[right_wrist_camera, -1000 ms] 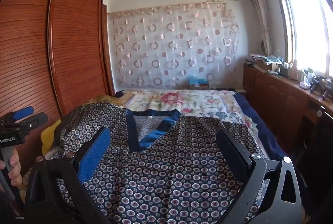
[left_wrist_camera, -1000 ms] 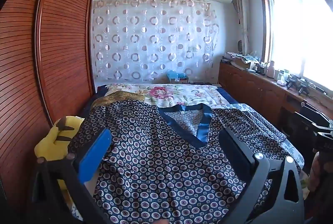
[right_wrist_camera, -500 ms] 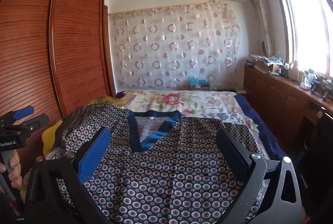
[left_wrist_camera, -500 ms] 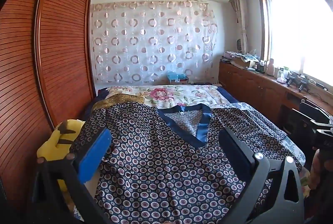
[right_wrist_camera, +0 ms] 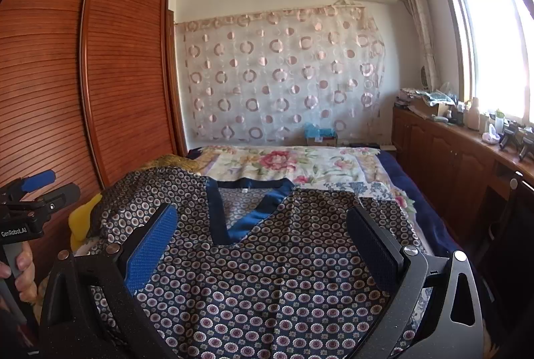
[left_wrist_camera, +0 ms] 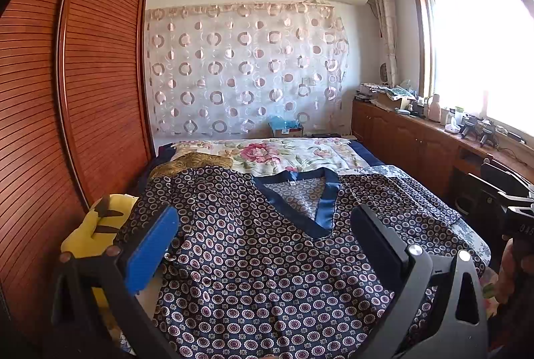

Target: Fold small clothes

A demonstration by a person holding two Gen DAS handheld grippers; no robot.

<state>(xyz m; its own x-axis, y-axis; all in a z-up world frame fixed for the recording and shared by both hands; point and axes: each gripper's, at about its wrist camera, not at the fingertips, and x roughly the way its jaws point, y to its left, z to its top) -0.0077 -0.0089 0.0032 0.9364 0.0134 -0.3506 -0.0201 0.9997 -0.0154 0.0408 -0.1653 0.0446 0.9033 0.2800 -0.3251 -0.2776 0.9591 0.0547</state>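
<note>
A dark blue top (left_wrist_camera: 260, 252) with a small circle print and a blue V-neck band lies spread flat, front up, on the bed; it also shows in the right wrist view (right_wrist_camera: 267, 268). My left gripper (left_wrist_camera: 263, 225) is open and empty, held above the top's lower middle. My right gripper (right_wrist_camera: 260, 225) is open and empty, also above the top's lower part. The left gripper shows at the left edge of the right wrist view (right_wrist_camera: 36, 192). The top's hem is hidden below both views.
A floral bedspread (left_wrist_camera: 277, 155) covers the bed's far half. A yellow plush toy (left_wrist_camera: 96, 225) lies at the bed's left edge by the wooden wardrobe (left_wrist_camera: 66, 125). A wooden cabinet (left_wrist_camera: 417, 138) with clutter runs along the right wall under the window.
Both grippers have tilted up slightly, so the top sits a little lower in view. Both stay open and the top has not moved.
</note>
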